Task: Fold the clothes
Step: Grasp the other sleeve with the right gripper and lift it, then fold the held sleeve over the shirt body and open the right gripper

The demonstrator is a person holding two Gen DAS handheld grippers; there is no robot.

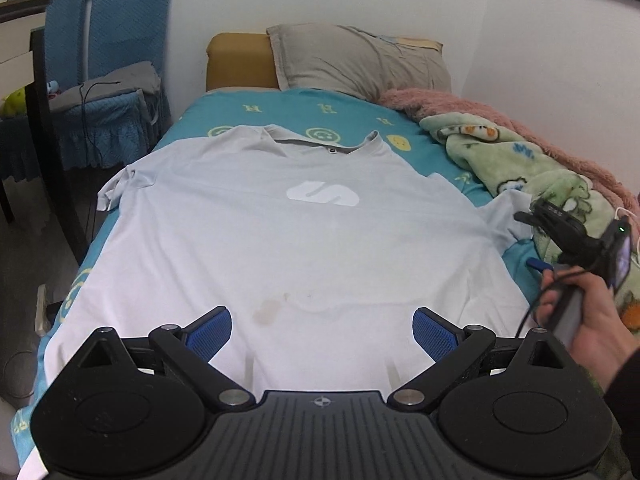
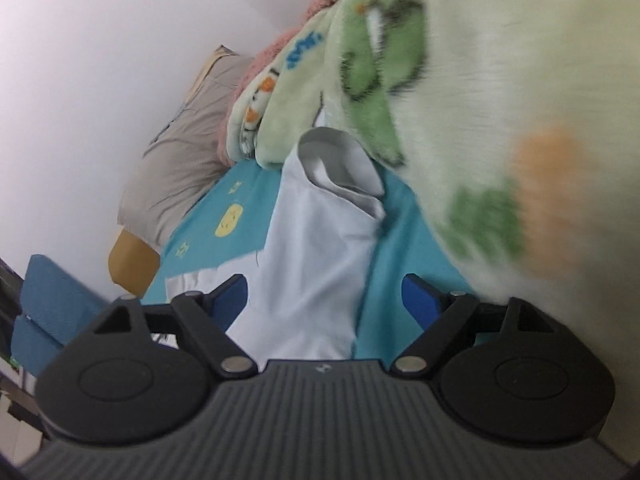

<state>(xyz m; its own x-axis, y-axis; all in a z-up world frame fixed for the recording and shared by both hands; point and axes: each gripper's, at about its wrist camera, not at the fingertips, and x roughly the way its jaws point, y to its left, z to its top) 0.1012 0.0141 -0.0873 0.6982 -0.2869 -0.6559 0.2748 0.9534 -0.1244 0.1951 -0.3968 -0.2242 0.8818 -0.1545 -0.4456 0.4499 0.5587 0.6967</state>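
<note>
A pale grey T-shirt (image 1: 280, 240) with a white logo lies spread flat, front up, on the teal bed sheet (image 1: 240, 104), collar toward the pillow. My left gripper (image 1: 322, 330) is open and empty, hovering over the shirt's bottom hem. My right gripper (image 2: 324, 300) is open and empty, rolled sideways, just above the shirt's right sleeve (image 2: 320, 216), whose cuff opening stands up. The right gripper also shows in the left wrist view (image 1: 532, 220) at the right edge of the bed, held by a hand, over that sleeve (image 1: 504, 216).
A green cartoon blanket (image 1: 520, 168) and a pink fleece (image 1: 460, 104) are bunched along the bed's right side, close to the sleeve. A grey pillow (image 1: 360, 60) lies at the head. Blue chairs (image 1: 112, 60) and a dark table edge (image 1: 52, 128) stand left of the bed.
</note>
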